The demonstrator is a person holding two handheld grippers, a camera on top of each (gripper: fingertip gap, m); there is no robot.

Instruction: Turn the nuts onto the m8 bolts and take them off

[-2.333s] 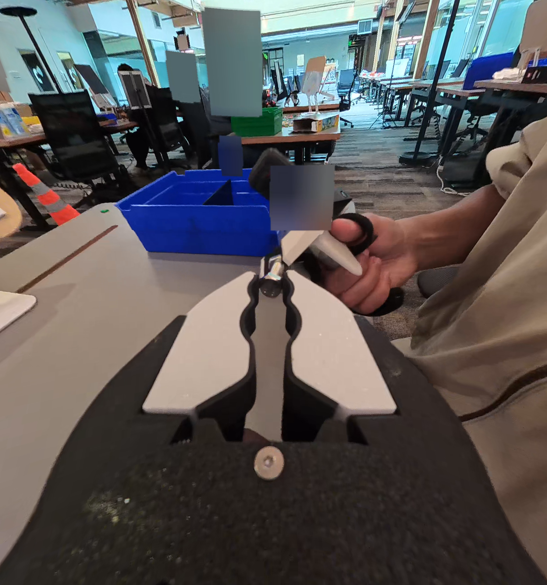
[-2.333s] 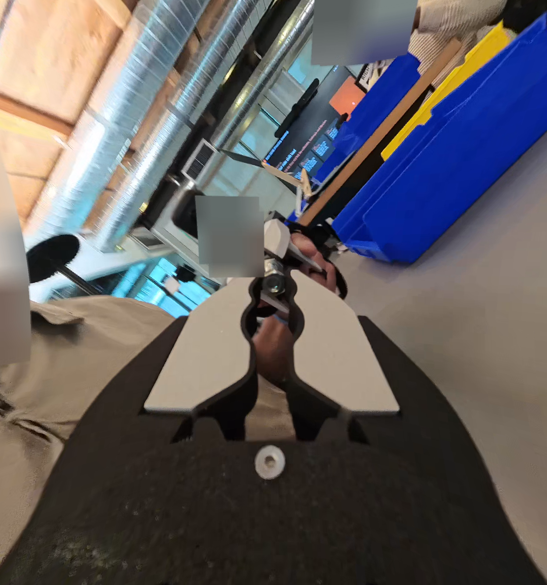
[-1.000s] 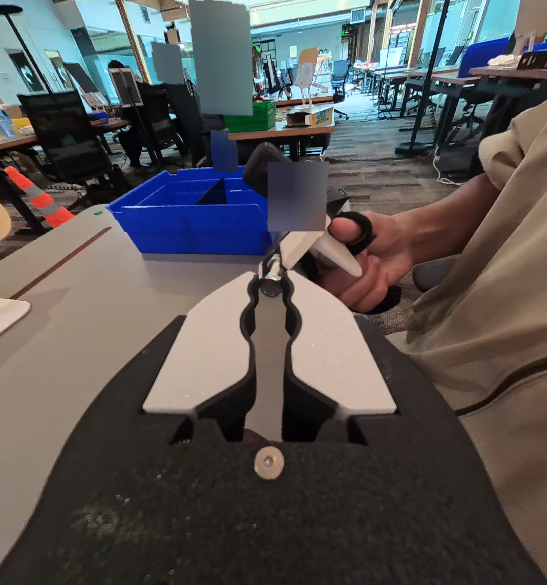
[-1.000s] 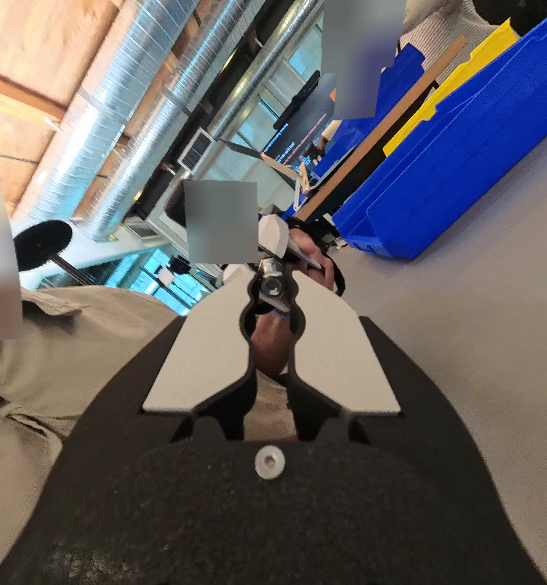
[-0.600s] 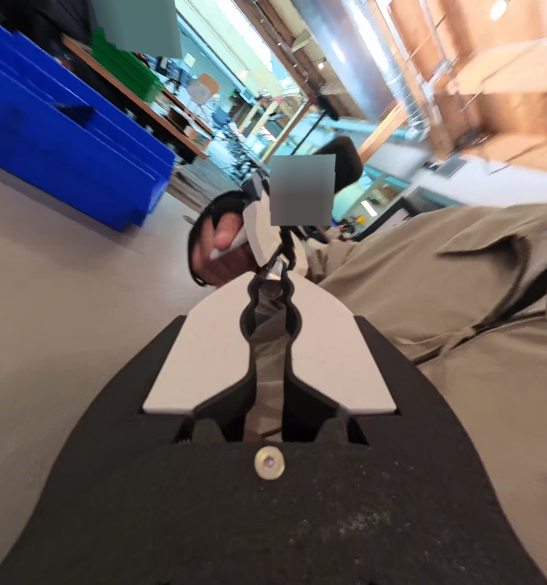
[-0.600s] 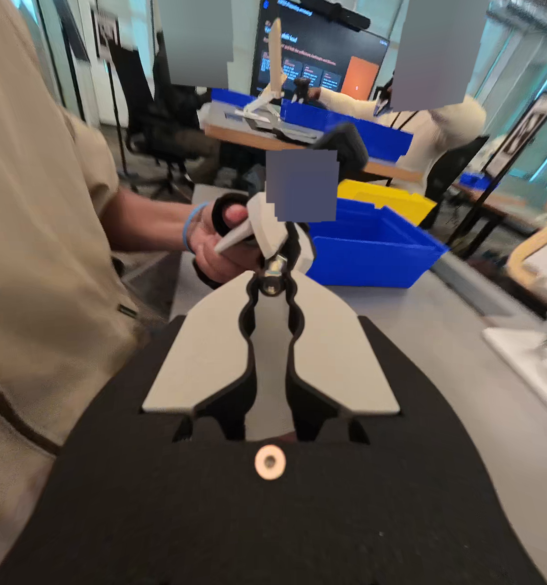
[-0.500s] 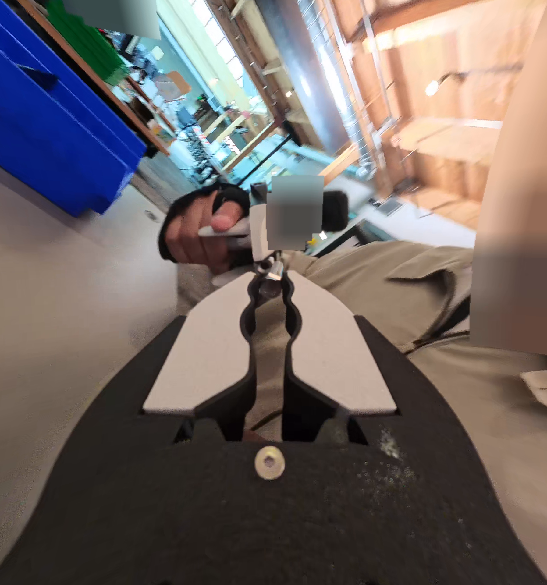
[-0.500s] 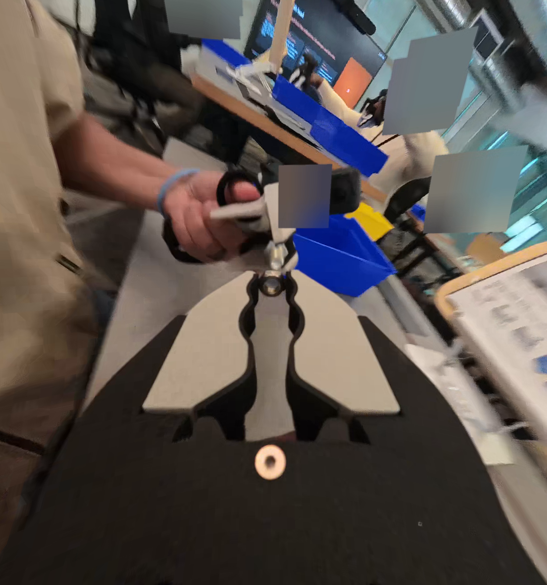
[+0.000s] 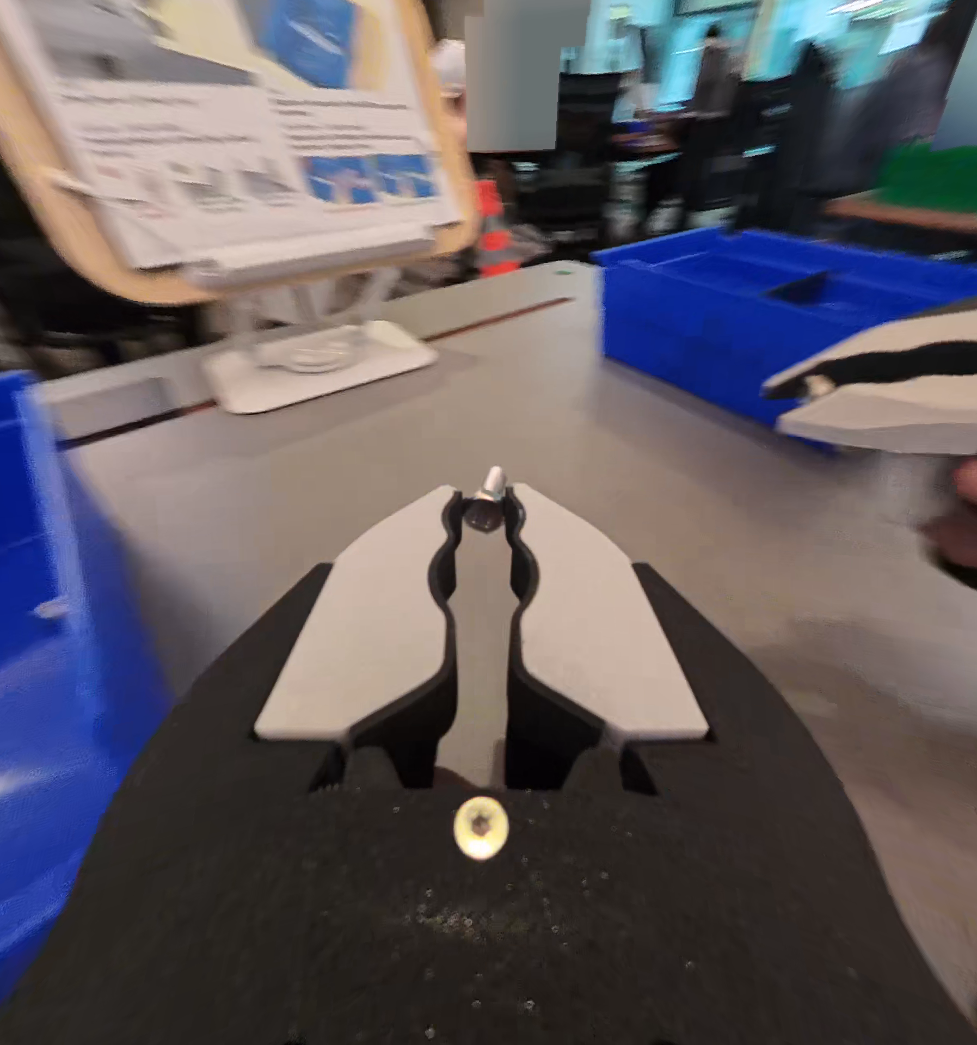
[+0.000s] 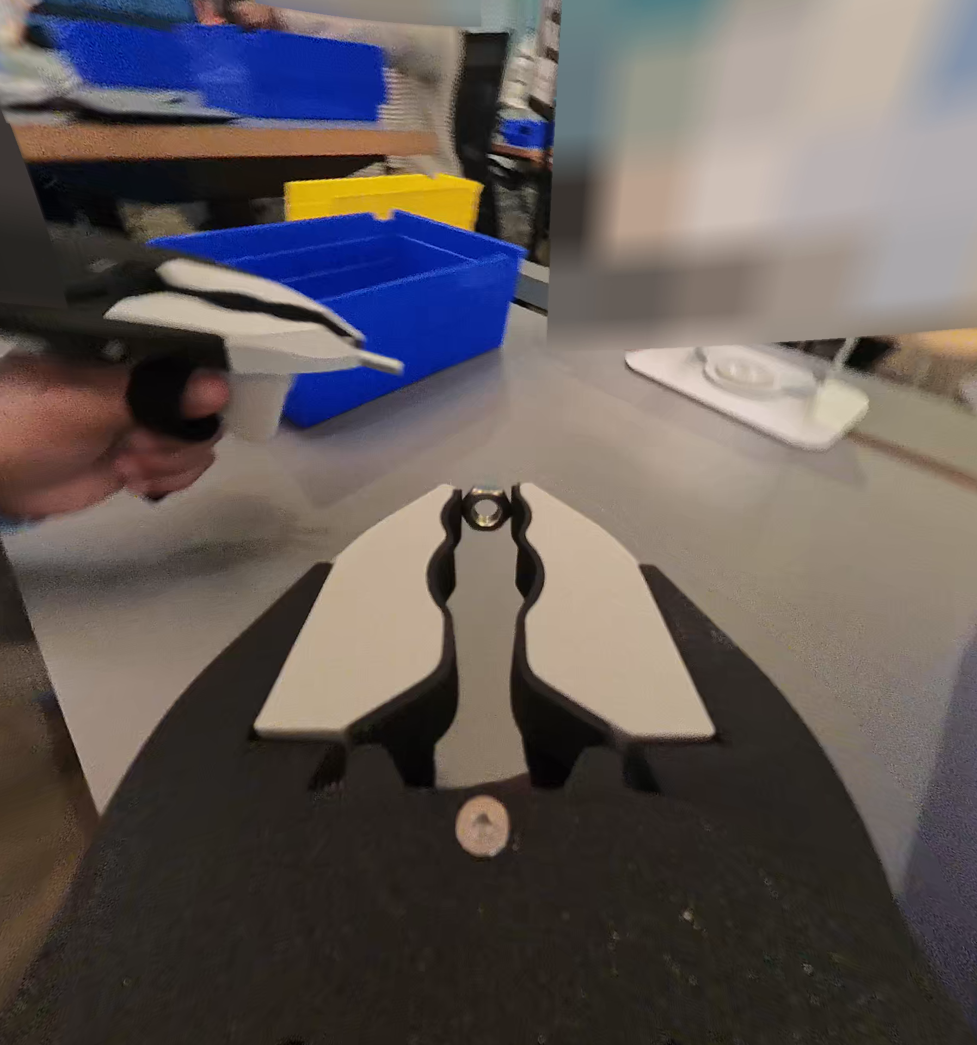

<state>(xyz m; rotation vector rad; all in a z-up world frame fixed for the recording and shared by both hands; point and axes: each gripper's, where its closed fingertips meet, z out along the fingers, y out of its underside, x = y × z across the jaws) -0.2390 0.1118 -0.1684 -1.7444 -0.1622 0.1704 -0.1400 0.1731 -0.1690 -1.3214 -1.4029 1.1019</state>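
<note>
Gripping bolt [image 9: 487,497] in left gripper [image 9: 485,500], nut [image 10: 483,508] in right gripper [image 10: 485,503]

Ahead of both grippers the grey table [image 9: 531,396] lies bare in its middle, giving open room to pass. A blue bin [image 9: 757,316] stands at the far right in the left wrist view, another blue bin [image 9: 16,565] close on the left, and a white stand base [image 9: 322,362] with a tilted board [image 9: 220,130] blocks the far side between them.
</note>
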